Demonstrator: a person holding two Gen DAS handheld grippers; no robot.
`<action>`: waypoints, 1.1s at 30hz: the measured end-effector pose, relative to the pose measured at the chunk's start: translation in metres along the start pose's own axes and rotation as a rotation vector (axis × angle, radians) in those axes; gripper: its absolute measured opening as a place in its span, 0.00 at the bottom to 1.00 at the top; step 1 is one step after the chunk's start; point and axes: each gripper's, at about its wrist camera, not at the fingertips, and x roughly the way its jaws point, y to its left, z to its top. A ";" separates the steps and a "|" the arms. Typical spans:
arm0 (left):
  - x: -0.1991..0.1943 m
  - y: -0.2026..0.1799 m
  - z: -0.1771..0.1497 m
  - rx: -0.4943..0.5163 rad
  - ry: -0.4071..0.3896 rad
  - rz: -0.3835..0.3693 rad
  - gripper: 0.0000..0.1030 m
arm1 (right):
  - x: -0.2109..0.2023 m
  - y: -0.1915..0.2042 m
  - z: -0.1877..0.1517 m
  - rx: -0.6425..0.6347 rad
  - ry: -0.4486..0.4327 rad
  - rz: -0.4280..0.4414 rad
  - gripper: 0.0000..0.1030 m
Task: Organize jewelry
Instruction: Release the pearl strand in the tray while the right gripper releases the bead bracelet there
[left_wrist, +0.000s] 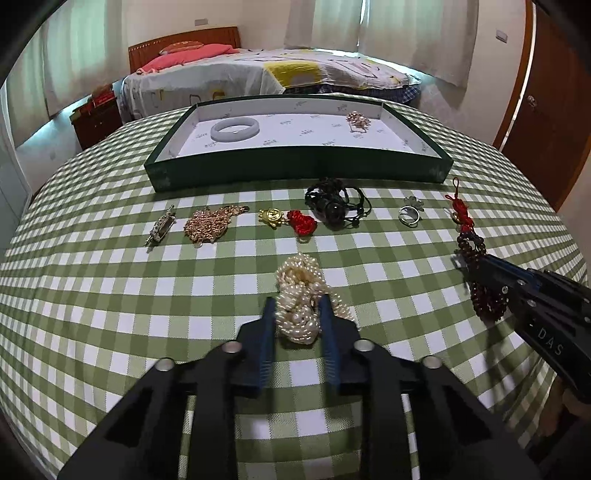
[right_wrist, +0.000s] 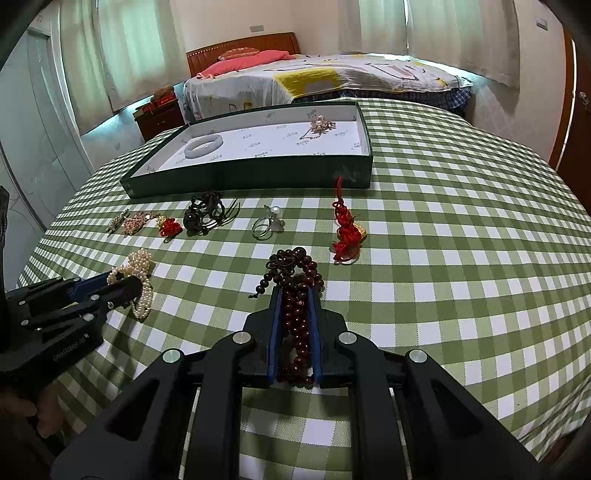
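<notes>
A heap of pearl necklace lies on the green checked tablecloth. My left gripper has its blue pads pressed on the heap's near part. The right wrist view shows the same left gripper at the left, closed on the pearls. My right gripper is shut on a dark red bead bracelet, whose strands run between its fingers. In the left wrist view the right gripper comes in from the right over those beads. Behind stands a green tray holding a white bangle and a gold brooch.
A row of pieces lies in front of the tray: a silver brooch, a rose-gold chain, a gold charm with a red knot, a black cord bracelet, a ring and a red knotted tassel. A bed stands beyond the table.
</notes>
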 end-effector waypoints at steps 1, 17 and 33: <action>0.000 0.000 0.000 0.000 0.000 0.000 0.20 | 0.000 0.000 0.000 0.000 0.000 0.000 0.13; -0.022 0.007 0.006 -0.006 -0.078 0.002 0.18 | -0.005 0.006 0.001 0.005 -0.020 0.013 0.13; -0.026 0.015 0.072 0.001 -0.180 0.001 0.18 | -0.005 0.027 0.074 -0.037 -0.106 0.056 0.13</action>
